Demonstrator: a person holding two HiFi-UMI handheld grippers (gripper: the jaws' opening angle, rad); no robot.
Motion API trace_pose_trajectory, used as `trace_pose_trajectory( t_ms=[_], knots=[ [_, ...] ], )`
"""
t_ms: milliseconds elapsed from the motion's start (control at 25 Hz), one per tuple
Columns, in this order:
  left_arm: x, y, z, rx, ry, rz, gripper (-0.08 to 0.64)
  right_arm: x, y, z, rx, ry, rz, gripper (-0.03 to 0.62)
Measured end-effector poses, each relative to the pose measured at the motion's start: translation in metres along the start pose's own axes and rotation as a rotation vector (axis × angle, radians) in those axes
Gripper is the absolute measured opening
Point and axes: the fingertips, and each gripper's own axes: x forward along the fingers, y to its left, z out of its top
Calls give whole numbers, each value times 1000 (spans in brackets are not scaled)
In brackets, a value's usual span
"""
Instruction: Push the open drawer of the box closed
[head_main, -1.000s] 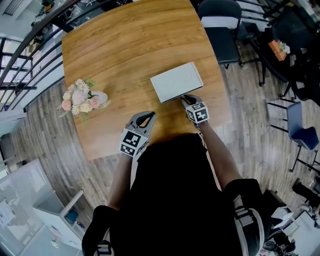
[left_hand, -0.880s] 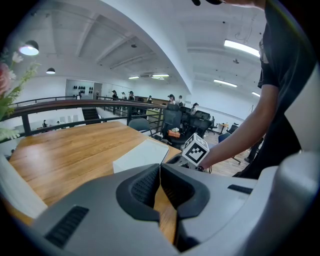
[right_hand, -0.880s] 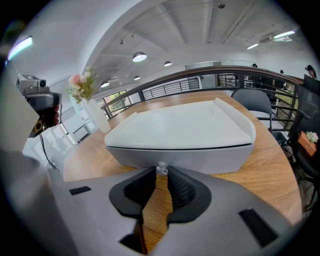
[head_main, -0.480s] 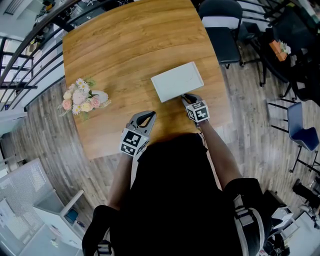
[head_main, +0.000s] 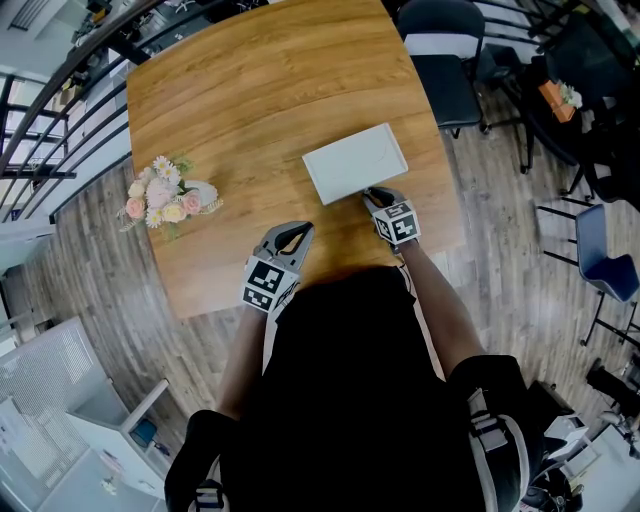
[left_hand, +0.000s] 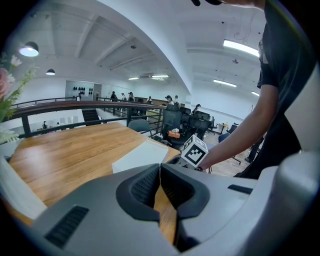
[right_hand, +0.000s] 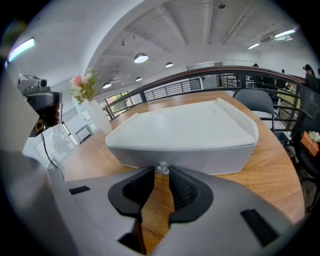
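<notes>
One white box (head_main: 355, 161) on table (head_main: 250, 90); one bouquet (head_main: 160, 195) well left of box. Two grippers, angled down: right gripper (head_main: 378, 197) at box's near face, jaws narrowly apart, just opening, knob (right_hand: 162, 168) between tips; left gripper (head_main: 293, 235) near box, jaws together, empty

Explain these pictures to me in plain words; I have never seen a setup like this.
There is no robot here. A person holds a hand tool with a two-jawed claw in each hand. The top-down picture comes from a camera on the person's head. The other two come from cameras riding on each tool, looking along its claw.

On the round-cornered wooden table lie a flat white rectangular box and a small bunch of pink and cream flowers.

The left claw is shut and empty, over the table's near edge. The right claw sits at the box's drawer front, which looks flush, so the drawer seems closed. Its jaws have just been opening. The drawer's small clear knob stands between their tips, apparently not squeezed.
</notes>
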Motion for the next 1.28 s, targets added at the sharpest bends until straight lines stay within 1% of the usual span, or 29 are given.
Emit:
trace_pose_trajectory(
  t_ms=[80, 280, 400, 560, 800, 920, 1120, 1280],
  knots=[
    [0, 0, 1, 1, -3, 1, 26, -1, 2, -3, 0, 3, 4, 118],
    [0, -1, 1, 2, -9, -5, 26, -7, 3, -14, 1, 10, -9, 117],
    [2, -3, 2, 6, -21, -12, 26, -15, 2, -17, -3, 3, -21, 107],
    [2, -8, 3, 4, -30, -19, 26, -32, 4, -16, -19, -18, -22, 71],
    [2, -12, 2, -8, -42, -19, 26, -60, 9, -7, -42, -73, -29, 17],
    [4, -15, 2, -7, -44, -22, 26, -75, 14, 1, -56, -102, -29, 17],
    [8, -21, 7, -4, -56, -25, 26, -98, 22, 13, -124, -137, -18, 17],
    [11, -27, 14, -6, -64, -25, 26, -122, 26, 36, -132, -187, 0, 15]
  ],
)
